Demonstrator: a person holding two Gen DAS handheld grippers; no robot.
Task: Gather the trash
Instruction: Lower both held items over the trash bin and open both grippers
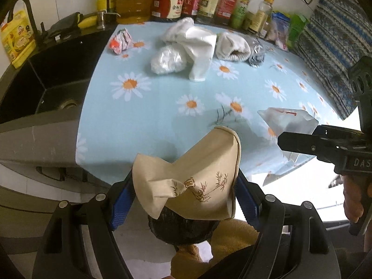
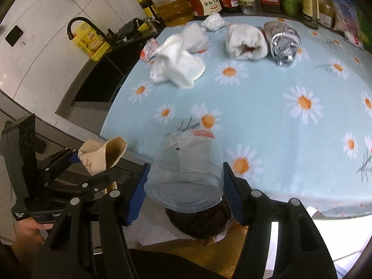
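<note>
My left gripper [image 1: 183, 200] is shut on a crushed beige paper cup [image 1: 197, 174] with a bamboo print, held at the table's near edge above a black-lined bin [image 1: 183, 230]. It also shows in the right wrist view [image 2: 102, 155]. My right gripper [image 2: 183, 186] is shut on a clear plastic cup [image 2: 186, 162] with a red label, over the same bin [image 2: 197, 220]; the cup also shows in the left wrist view [image 1: 288, 121]. On the daisy tablecloth [image 1: 151, 116] lie a crumpled wrapper [image 1: 121, 40], white tissues [image 1: 195, 44], a plastic ball [image 1: 167, 59], a rolled white cloth [image 1: 232, 46] and a crushed bottle [image 2: 282, 44].
Several bottles and jars [image 1: 174, 0] line the back wall. A black sink [image 1: 46, 79] with a faucet [image 1: 28, 11] lies left of the table. A patterned cloth [image 1: 330, 46] hangs at the right.
</note>
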